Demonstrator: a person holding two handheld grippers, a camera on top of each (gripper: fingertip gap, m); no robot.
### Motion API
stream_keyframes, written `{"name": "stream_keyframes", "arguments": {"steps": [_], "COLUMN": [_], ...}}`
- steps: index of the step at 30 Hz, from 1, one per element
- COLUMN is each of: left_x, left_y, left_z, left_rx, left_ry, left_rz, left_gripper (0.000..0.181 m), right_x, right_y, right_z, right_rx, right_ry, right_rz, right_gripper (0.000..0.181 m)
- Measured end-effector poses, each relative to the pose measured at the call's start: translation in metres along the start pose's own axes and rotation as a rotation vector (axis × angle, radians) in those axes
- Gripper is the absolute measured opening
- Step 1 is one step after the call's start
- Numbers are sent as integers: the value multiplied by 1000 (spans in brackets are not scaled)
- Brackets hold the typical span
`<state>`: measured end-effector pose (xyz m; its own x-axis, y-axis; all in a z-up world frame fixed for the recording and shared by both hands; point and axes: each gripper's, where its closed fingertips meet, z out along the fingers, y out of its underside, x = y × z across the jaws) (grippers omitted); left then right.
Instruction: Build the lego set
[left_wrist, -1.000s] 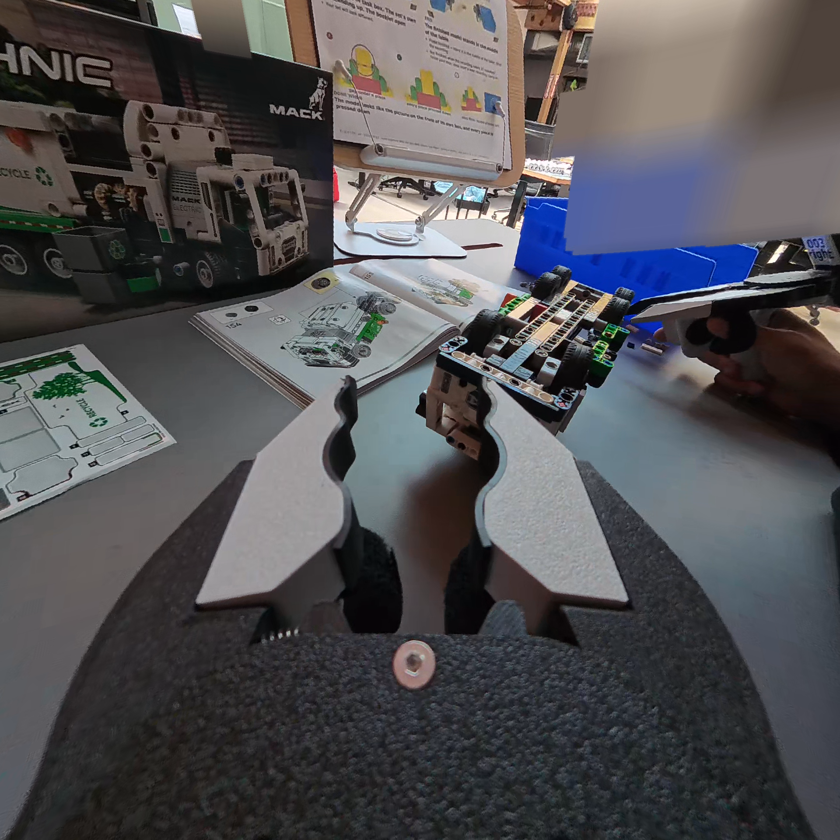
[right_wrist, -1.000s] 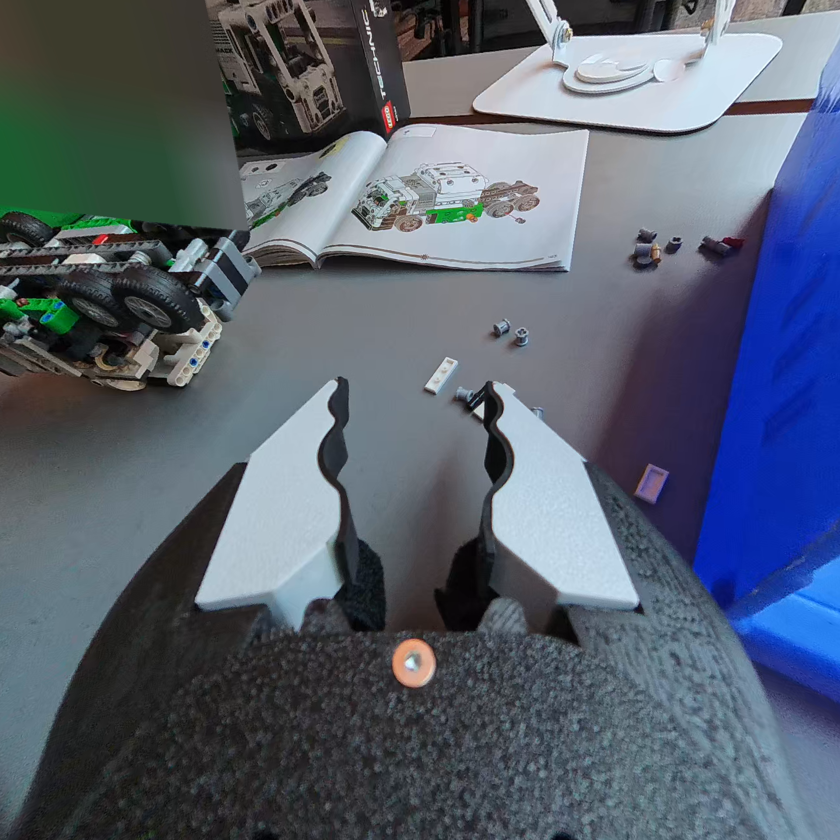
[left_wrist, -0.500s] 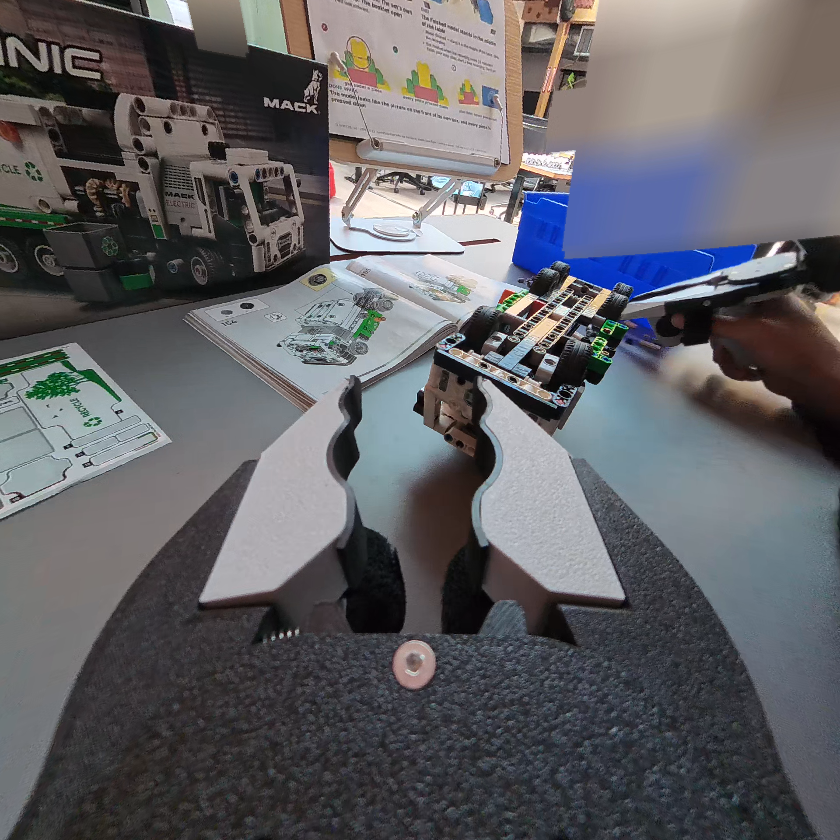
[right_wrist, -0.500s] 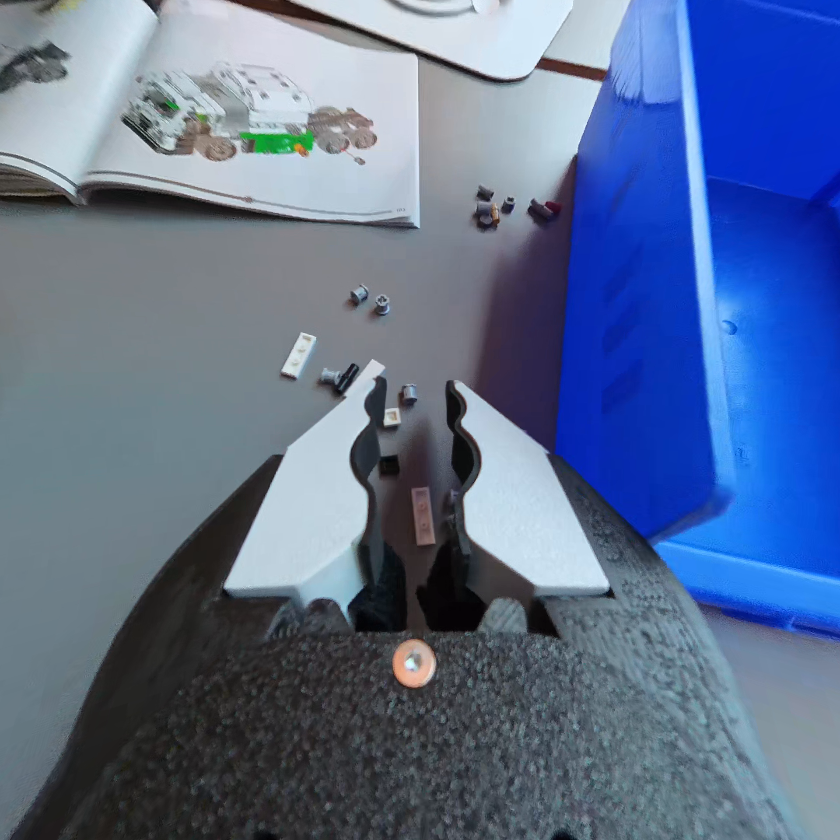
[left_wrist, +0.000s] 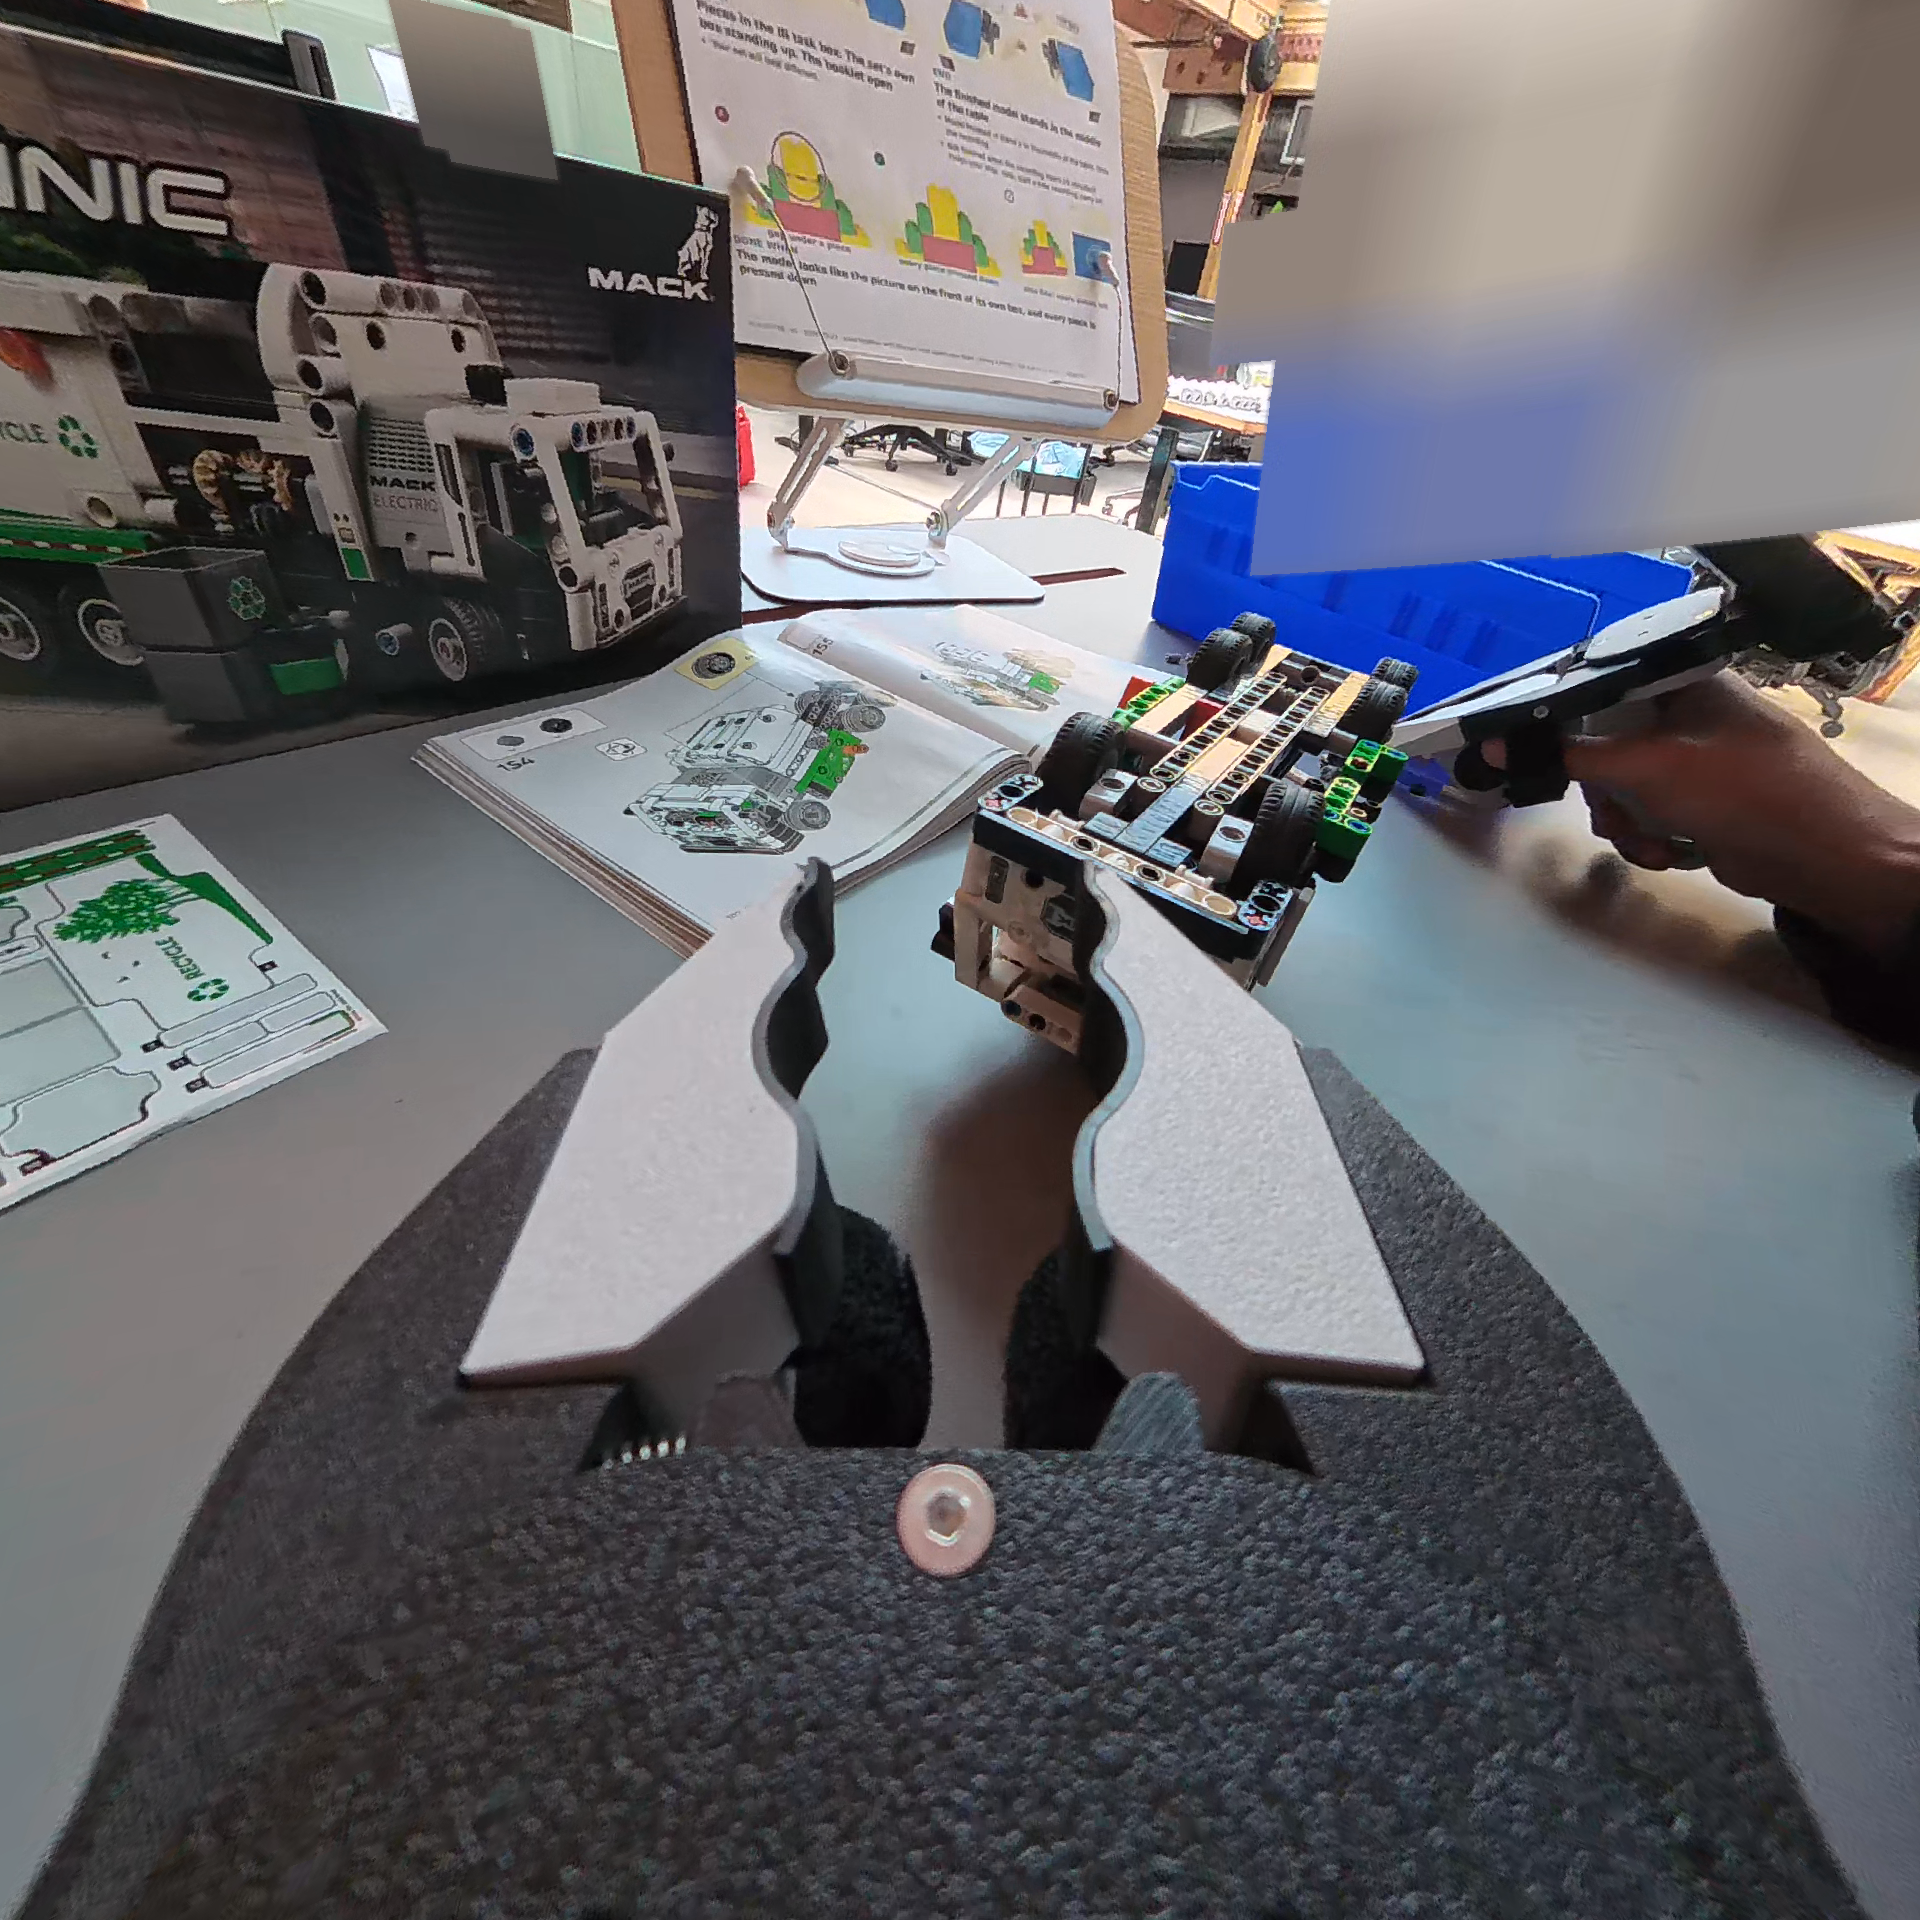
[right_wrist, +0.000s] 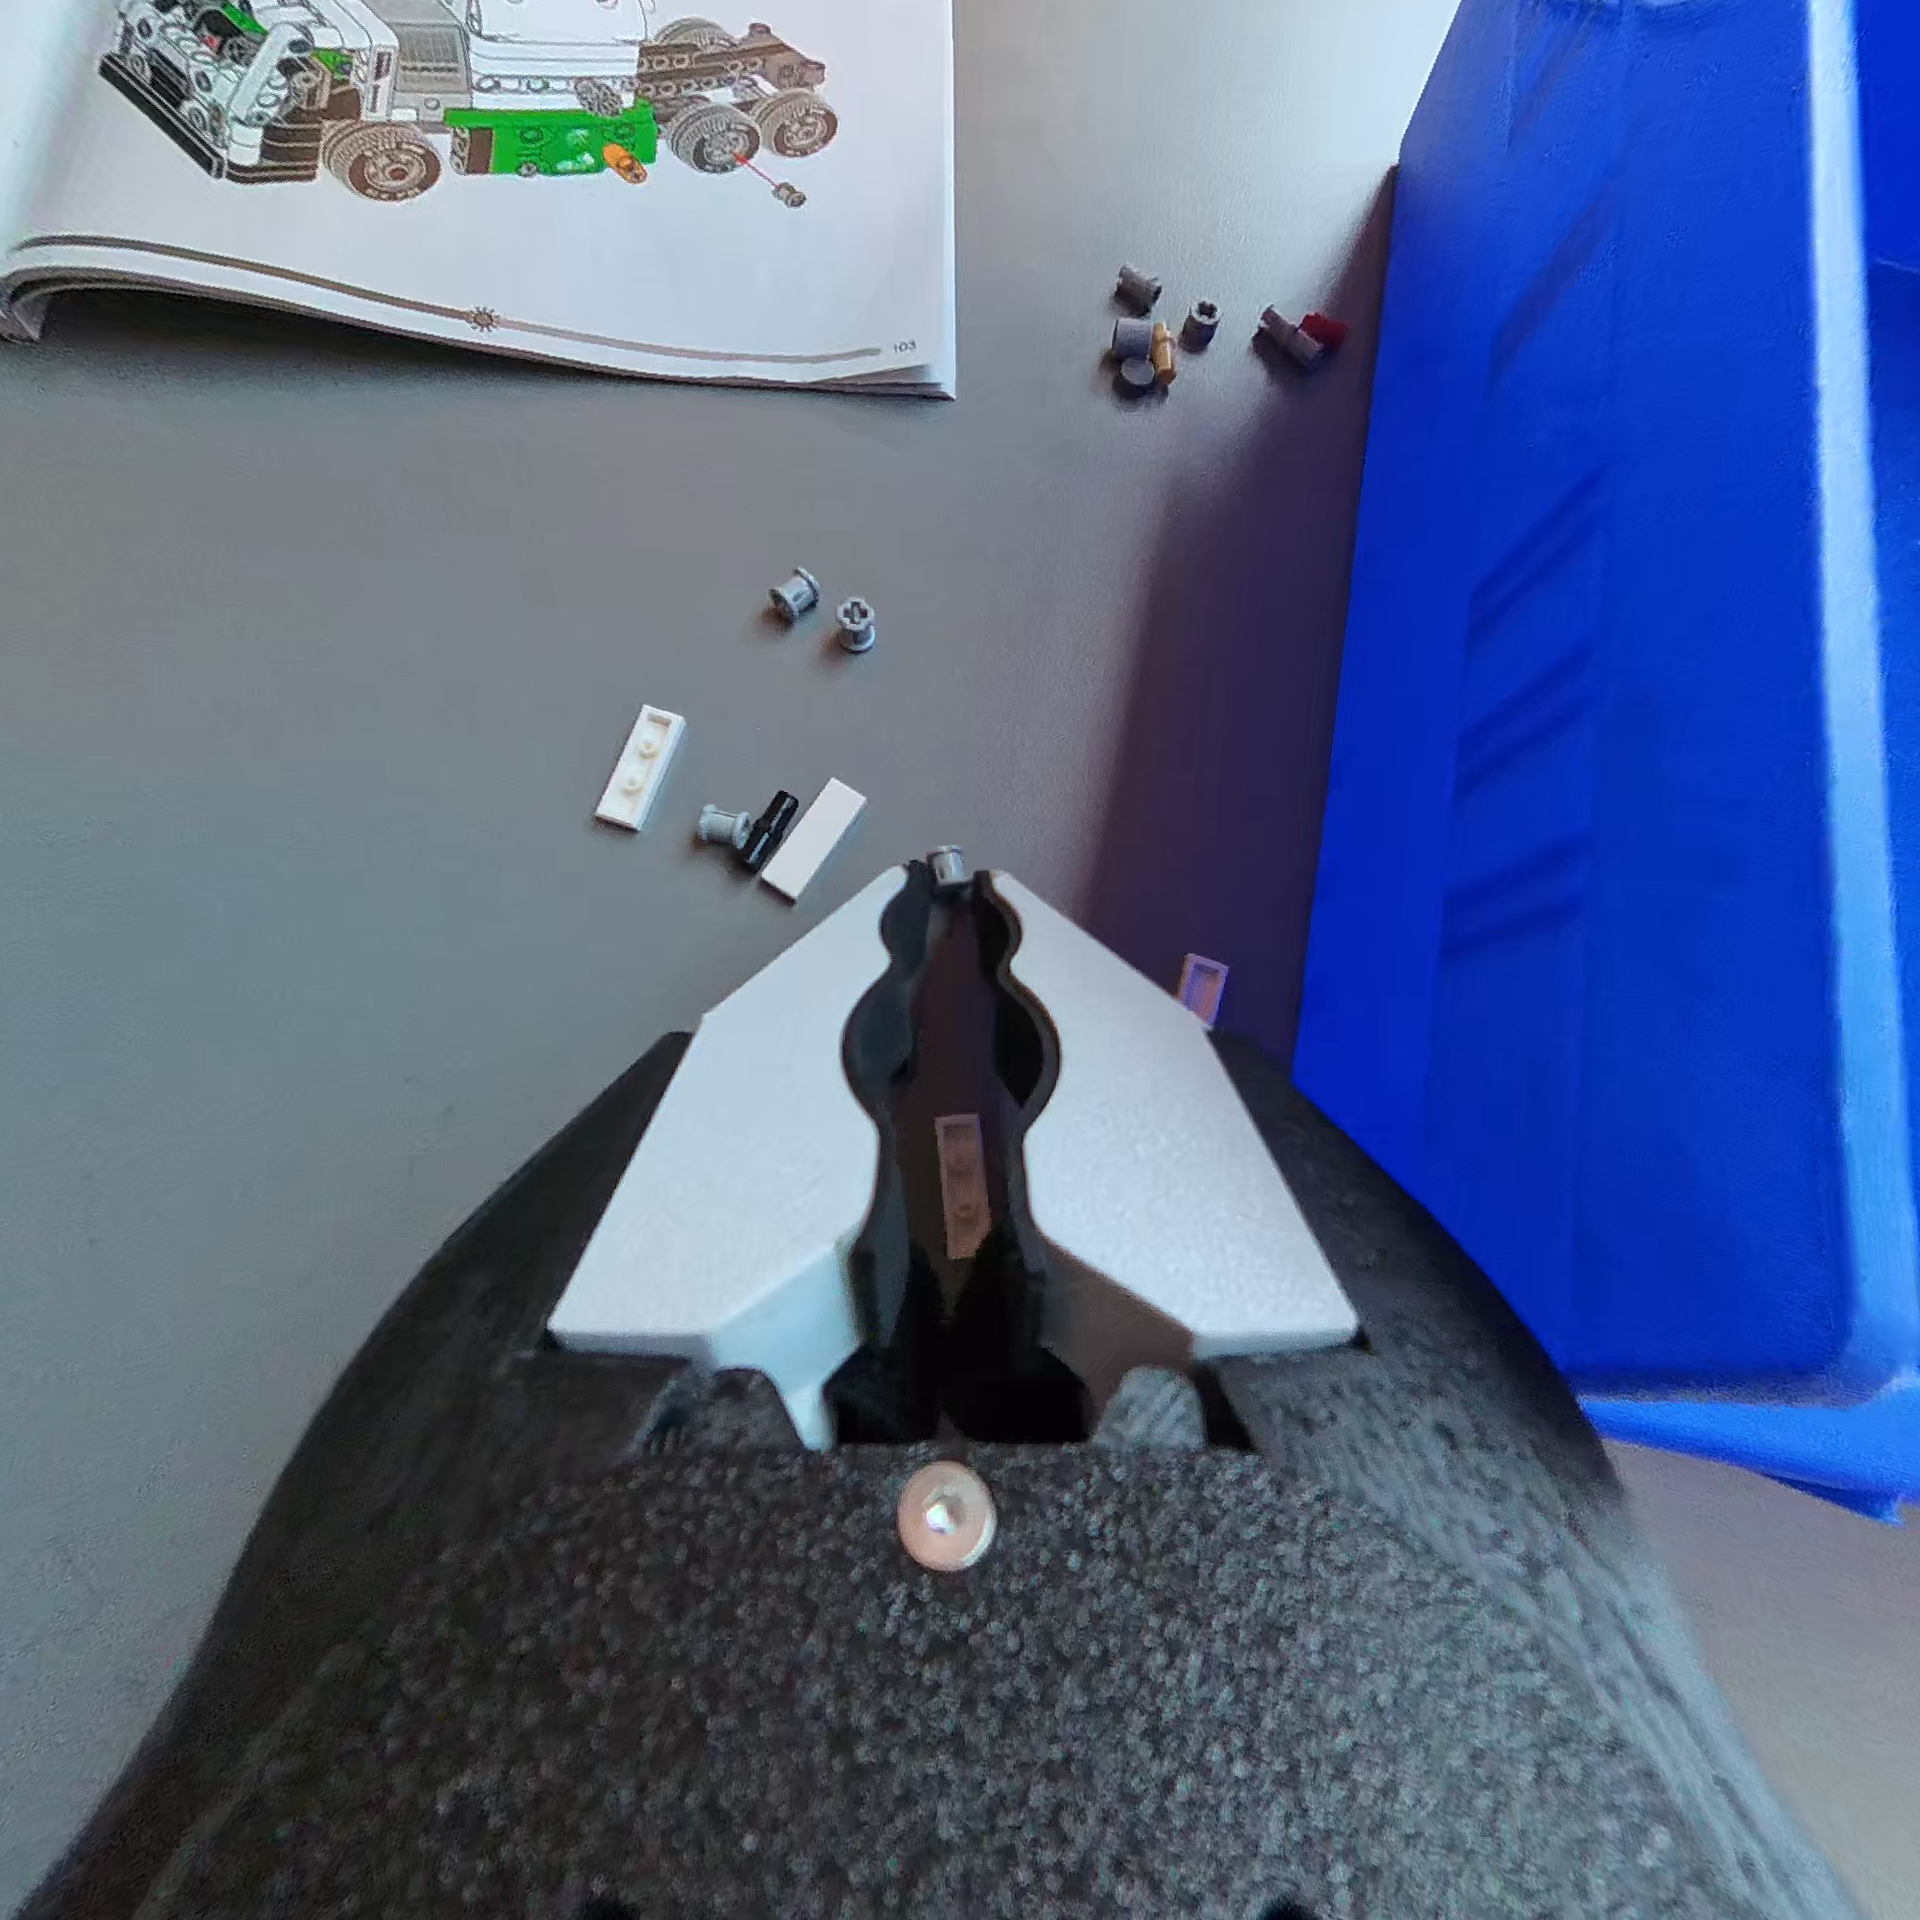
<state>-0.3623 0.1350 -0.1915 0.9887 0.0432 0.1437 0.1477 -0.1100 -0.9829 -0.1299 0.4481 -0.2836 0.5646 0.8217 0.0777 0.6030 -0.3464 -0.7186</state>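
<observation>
The half-built lego truck (left_wrist: 1195, 790) lies wheels-up on the grey table, just beyond my left gripper (left_wrist: 951, 904). That gripper is open and empty, and its right finger (left_wrist: 1195, 1091) overlaps the truck's white cab end. My right gripper (right_wrist: 945, 883) is shut, pinching a small grey pin (right_wrist: 945, 862) at its tips, low over the table. It also shows far right in the left wrist view (left_wrist: 1558, 686), held by a hand. Loose parts lie by it: a white plate (right_wrist: 641, 767), a white tile (right_wrist: 814, 837), a grey-and-black pin (right_wrist: 748, 826) and two grey bushes (right_wrist: 826, 611).
A blue bin (right_wrist: 1610, 727) stands close on the right. The open manual (right_wrist: 499, 177) lies ahead, with more small parts (right_wrist: 1143, 332) beside it. A tan plate (right_wrist: 961, 1184) lies under the right gripper. The set box (left_wrist: 343, 436), a sticker sheet (left_wrist: 156, 997) and a paper stand (left_wrist: 914, 374) are on the left. Measured from the fingertips, the white plate (right_wrist: 641, 767) is 6 centimeters or so from the right gripper and 35 centimeters from the left.
My right gripper swung right from the truck toward the bin, dropped over the loose parts and closed from wide open onto the grey pin. My left gripper stayed open, almost still.
</observation>
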Motion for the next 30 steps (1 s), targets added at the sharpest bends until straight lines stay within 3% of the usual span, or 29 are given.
{"name": "stream_keyframes", "arguments": {"steps": [6,9,11,14,22,30], "left_x": [1,3,4,7,16,17], "left_y": [0,1,2,1,2,0], "left_z": [0,1,1,0,0,-2], "left_rx": [-1,-9,-11,-2,-8,7], "left_ry": [-2,4,12,19,32,44], "left_rz": [8,20,25,38,91,85], "left_gripper": [43,43,43,43,43,43], "right_x": [-8,-70,-129,-170,-178,-172], "right_y": [-10,-34,-14,22,44,46], "right_z": [-7,-40,-59,-72,-70,-66], "right_rx": [64,252,232,153,36,20], "right_ry": [-35,-299,-548,-699,-721,-679], "right_rz": [-41,-214,-409,-593,-618,-651], "right_gripper": [6,6,6,6,6,6]}}
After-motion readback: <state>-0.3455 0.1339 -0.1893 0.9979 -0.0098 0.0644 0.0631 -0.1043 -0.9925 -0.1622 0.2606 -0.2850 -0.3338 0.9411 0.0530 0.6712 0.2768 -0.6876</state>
